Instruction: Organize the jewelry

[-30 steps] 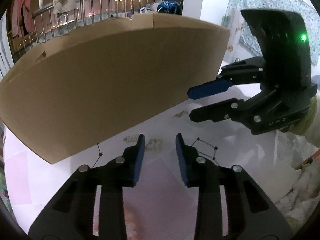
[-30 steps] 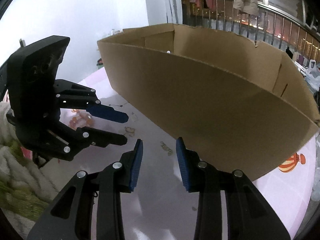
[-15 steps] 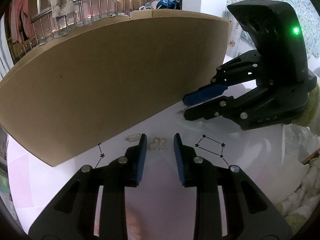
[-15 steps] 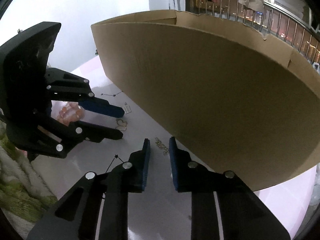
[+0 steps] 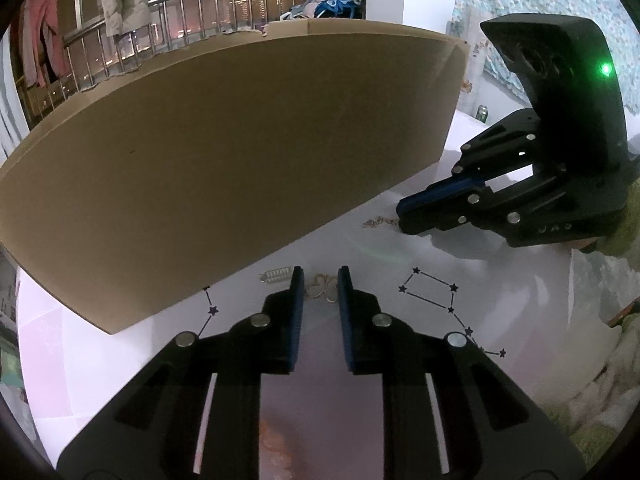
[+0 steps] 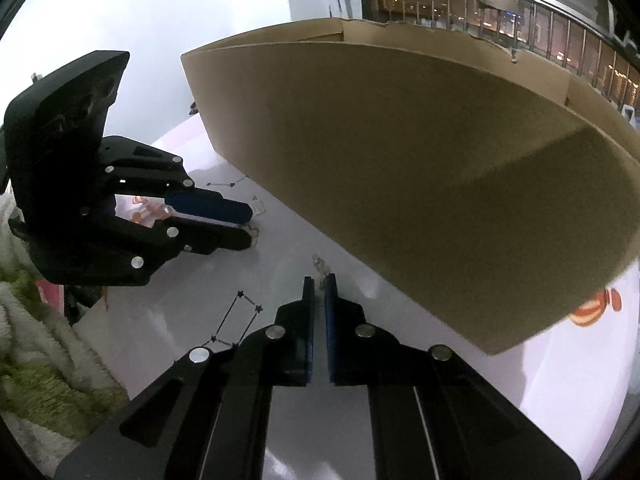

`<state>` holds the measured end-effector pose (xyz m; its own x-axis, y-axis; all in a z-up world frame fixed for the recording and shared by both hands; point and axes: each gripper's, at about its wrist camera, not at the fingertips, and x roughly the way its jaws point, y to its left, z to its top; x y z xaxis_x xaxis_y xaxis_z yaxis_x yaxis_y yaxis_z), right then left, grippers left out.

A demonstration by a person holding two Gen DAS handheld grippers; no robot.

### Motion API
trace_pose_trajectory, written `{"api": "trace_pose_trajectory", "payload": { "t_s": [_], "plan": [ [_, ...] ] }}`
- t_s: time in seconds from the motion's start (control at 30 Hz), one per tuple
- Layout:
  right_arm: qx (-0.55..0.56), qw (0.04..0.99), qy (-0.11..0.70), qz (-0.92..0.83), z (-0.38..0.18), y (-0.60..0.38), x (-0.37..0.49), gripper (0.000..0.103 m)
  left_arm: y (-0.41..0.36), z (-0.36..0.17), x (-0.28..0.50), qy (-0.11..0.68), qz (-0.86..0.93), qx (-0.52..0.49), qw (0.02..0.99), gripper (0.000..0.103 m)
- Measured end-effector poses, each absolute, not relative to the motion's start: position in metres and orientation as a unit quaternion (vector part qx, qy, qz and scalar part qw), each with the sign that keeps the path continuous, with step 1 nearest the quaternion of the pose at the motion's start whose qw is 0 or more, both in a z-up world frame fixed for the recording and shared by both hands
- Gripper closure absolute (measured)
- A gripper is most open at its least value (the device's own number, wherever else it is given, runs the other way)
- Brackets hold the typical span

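A gold butterfly-shaped piece (image 5: 322,288) lies on the white table between the tips of my left gripper (image 5: 320,284), which is open around it. A small silver clip (image 5: 275,275) lies just left of it. My right gripper (image 6: 319,286) is nearly shut on the end of a thin chain piece (image 6: 320,266) lying on the table by the box. The right gripper also shows in the left wrist view (image 5: 404,214), with the chain (image 5: 378,222) at its tips. The left gripper shows in the right wrist view (image 6: 246,226).
A large open cardboard box (image 5: 240,160) stands on the table just behind the jewelry, also in the right wrist view (image 6: 420,168). The table (image 5: 500,280) has printed star patterns. An orange bead bracelet (image 6: 148,210) lies behind the left gripper. A fluffy blanket (image 6: 36,360) is at the table's edge.
Both grippers have come down to the table. The left has narrowed around the gold butterfly piece. The right has closed to a thin gap on the chain piece.
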<state>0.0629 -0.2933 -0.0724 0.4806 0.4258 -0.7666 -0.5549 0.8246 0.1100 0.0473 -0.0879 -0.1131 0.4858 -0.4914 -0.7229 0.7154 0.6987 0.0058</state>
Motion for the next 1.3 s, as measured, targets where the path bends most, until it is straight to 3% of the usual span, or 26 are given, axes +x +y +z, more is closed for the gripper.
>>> {"api": "trace_pose_trajectory", "payload": {
  "t_s": [0.4, 0.5, 0.57, 0.63, 0.87, 0.93, 1.07, 1.3],
  "plan": [
    [-0.051, 0.861, 0.425, 0.274, -0.071, -0.301, 0.052, 0.098, -0.094, -0.109, 0.046, 0.359, -0.366, 0.162, 0.844, 0.087],
    [-0.048, 0.865, 0.417, 0.275, -0.067, -0.297, 0.057, 0.092, -0.094, -0.109, 0.048, 0.358, -0.365, 0.162, 0.844, 0.087],
    [-0.045, 0.869, 0.411, 0.272, -0.066, -0.296, 0.061, 0.081, -0.093, -0.109, 0.049, 0.359, -0.366, 0.162, 0.843, 0.087],
    [-0.047, 0.87, 0.409, 0.272, -0.066, -0.294, 0.067, 0.076, -0.093, -0.109, 0.049, 0.358, -0.366, 0.162, 0.844, 0.087],
    [-0.072, 0.86, 0.418, 0.283, -0.072, -0.279, 0.082, 0.076, -0.091, -0.11, 0.051, 0.356, -0.368, 0.158, 0.844, 0.087],
    [-0.083, 0.86, 0.417, 0.281, -0.073, -0.274, 0.084, 0.078, -0.09, -0.11, 0.051, 0.355, -0.368, 0.158, 0.844, 0.087],
    [-0.088, 0.862, 0.418, 0.274, -0.074, -0.277, 0.084, 0.095, -0.087, -0.113, 0.051, 0.353, -0.369, 0.154, 0.846, 0.087],
    [-0.076, 0.866, 0.416, 0.266, -0.071, -0.285, 0.075, 0.1, -0.084, -0.115, 0.049, 0.35, -0.367, 0.153, 0.848, 0.087]
  ]
}}
